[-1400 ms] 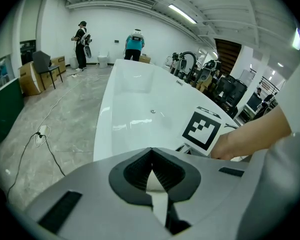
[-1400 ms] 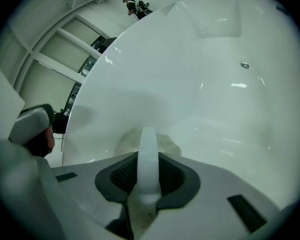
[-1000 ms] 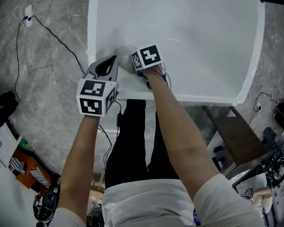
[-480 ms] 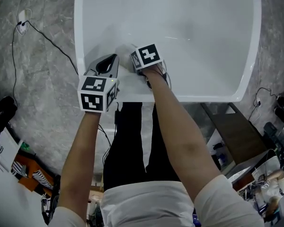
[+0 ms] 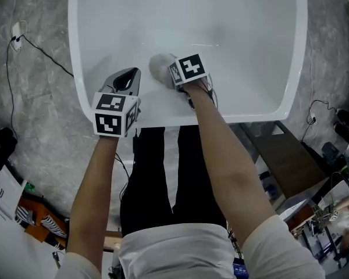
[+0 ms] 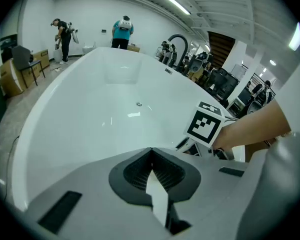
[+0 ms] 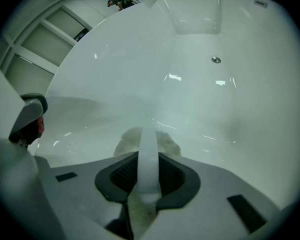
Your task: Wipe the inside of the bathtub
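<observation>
White bathtub from above, both grippers at its near end.
The bathtub [image 5: 163, 16] fills the upper part of the head view, with its near rim toward the person. The left gripper [image 6: 151, 151] sits over that near rim by the near left corner, its jaws closed together with nothing between them. The right gripper [image 7: 149, 134], just beside it inside the tub, is clamped on a greyish cloth [image 5: 158, 67] that lies against the near inner wall.
</observation>
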A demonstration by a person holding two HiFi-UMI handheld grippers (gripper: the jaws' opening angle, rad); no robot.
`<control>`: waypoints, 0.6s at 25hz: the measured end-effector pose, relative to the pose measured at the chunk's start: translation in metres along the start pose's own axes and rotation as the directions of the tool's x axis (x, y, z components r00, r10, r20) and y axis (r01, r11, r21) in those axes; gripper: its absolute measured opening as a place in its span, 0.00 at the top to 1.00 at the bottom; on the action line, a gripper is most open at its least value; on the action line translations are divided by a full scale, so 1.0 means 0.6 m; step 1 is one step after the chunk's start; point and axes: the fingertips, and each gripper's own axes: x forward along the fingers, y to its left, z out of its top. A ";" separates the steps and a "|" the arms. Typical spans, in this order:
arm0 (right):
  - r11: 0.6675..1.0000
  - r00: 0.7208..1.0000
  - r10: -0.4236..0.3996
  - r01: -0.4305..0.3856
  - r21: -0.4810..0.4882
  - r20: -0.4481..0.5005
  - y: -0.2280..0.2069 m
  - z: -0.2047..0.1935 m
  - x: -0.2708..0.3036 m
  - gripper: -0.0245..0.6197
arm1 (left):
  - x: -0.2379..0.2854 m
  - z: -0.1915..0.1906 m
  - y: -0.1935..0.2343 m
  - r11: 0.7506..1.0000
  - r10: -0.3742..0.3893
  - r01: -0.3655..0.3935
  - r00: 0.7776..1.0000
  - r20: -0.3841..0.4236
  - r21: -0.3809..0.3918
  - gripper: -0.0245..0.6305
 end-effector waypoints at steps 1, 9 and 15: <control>1.000 1.000 -0.005 0.005 0.001 -0.003 -0.011 -0.004 -0.005 0.81 | 0.004 0.001 -0.006 1.000 -0.003 0.003 1.000 -0.002 0.003 0.94; 0.998 0.998 -0.053 0.053 0.017 -0.016 -0.103 -0.034 -0.046 0.81 | 0.040 0.015 -0.050 0.999 -0.033 0.033 0.999 -0.014 0.023 0.94; 0.996 0.997 -0.081 0.081 0.034 -0.006 -0.167 -0.059 -0.082 0.81 | 0.064 0.024 -0.098 0.998 -0.052 0.053 0.998 -0.023 0.045 0.94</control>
